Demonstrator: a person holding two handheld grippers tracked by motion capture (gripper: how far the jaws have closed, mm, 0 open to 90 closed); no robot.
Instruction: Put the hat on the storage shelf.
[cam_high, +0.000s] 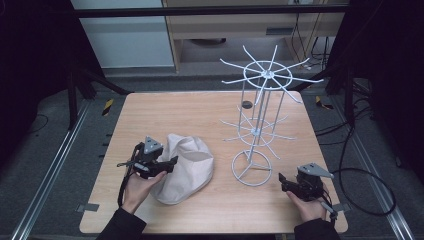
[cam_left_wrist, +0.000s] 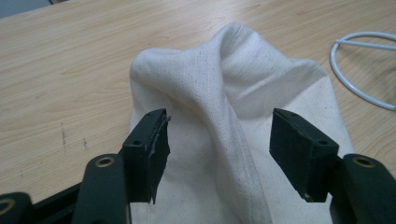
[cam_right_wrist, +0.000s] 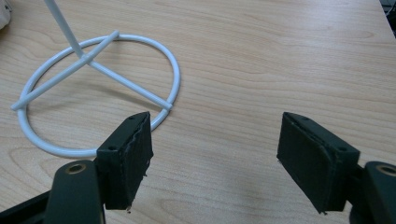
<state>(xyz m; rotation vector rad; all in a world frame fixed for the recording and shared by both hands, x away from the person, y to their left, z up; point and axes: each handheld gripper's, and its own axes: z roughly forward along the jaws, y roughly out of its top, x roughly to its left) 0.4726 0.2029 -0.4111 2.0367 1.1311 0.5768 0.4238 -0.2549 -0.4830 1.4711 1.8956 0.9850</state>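
here the left gripper (cam_left_wrist: 212, 154) straddles a raised fold of the white cloth bag (cam_high: 182, 167) lying near the left front of the table (cam_high: 200, 112), jaws wide and not yet pressing. judged best: sink lower so both pads catch the ridge before closing. the right gripper (cam_high: 289, 184) waits open beside the wire rack (cam_high: 257, 125), holding nothing
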